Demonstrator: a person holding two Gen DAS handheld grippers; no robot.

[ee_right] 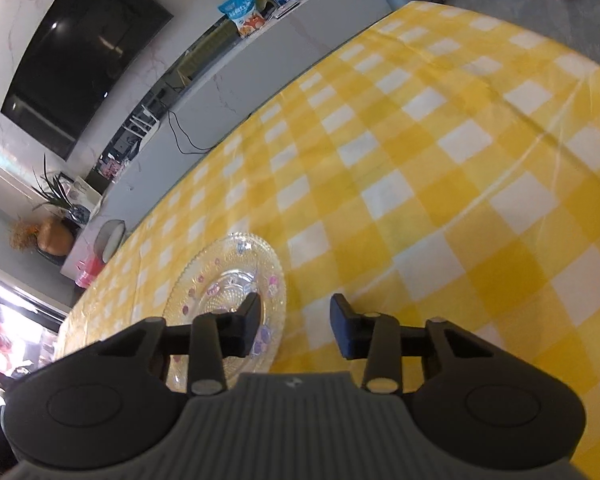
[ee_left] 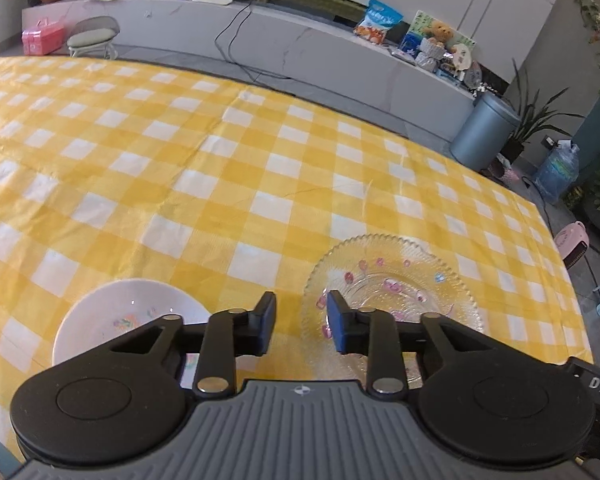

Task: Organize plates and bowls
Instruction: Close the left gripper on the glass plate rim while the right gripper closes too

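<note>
A clear glass plate [ee_left: 396, 276] with a scalloped rim and pink flower prints lies flat on the yellow checked tablecloth [ee_left: 220, 160]. Left of it sits a white bowl [ee_left: 128, 312] with a small flower print inside. My left gripper [ee_left: 301, 322] hovers between the two, jaws partly apart, its right finger over the plate's left rim; nothing is pressed between the pads. In the right wrist view the same glass plate [ee_right: 228, 268] lies at lower left. My right gripper [ee_right: 296, 326] straddles the plate's right edge, its left finger over the plate, with the pads apart.
The tablecloth [ee_right: 440, 160] stretches far ahead of both grippers. Beyond the table's far edge stand a long white cabinet [ee_left: 300, 44], a grey stool [ee_left: 94, 38], a grey bin [ee_left: 484, 128] and a water bottle [ee_left: 558, 170]. A dark TV [ee_right: 84, 52] hangs on the wall.
</note>
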